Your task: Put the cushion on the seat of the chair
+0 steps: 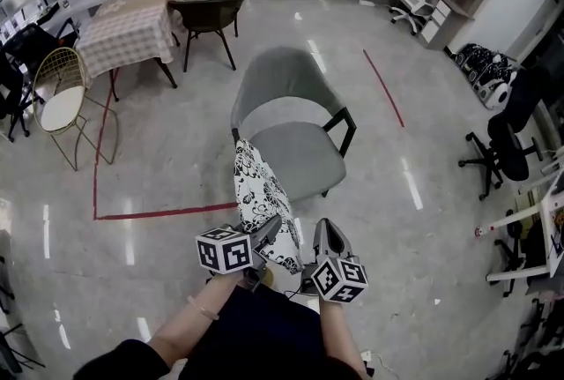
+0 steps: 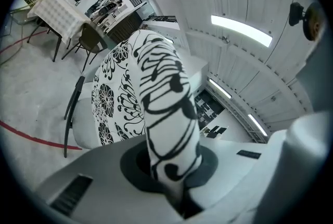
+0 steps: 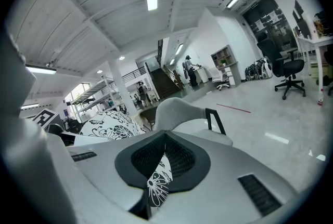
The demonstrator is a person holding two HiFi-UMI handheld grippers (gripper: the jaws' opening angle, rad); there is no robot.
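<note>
Holds the floral cushion (image 1: 257, 184) upright by its near edge — left gripper (image 1: 267, 233) and right gripper (image 1: 322, 233) both clamped on fabric — just short of the chair seat (image 1: 295, 153) at 12 o'clock: transport step, probably calling next for a forward reach and laying it flat.

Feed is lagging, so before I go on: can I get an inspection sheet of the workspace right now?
Surface: glossy grey floor with a red tape line.
Job's things: black-and-white floral cushion held up at the front of the grey chair, not yet on it; the seat is bare.
Clutter: nothing seen on the seat.
Grippers: left gripper and right gripper both shut on the cushion's near edge.
Cables: nothing seen.
Surroundings: table with checked cloth, dark chair, gold wire chair, black office chair.
</note>
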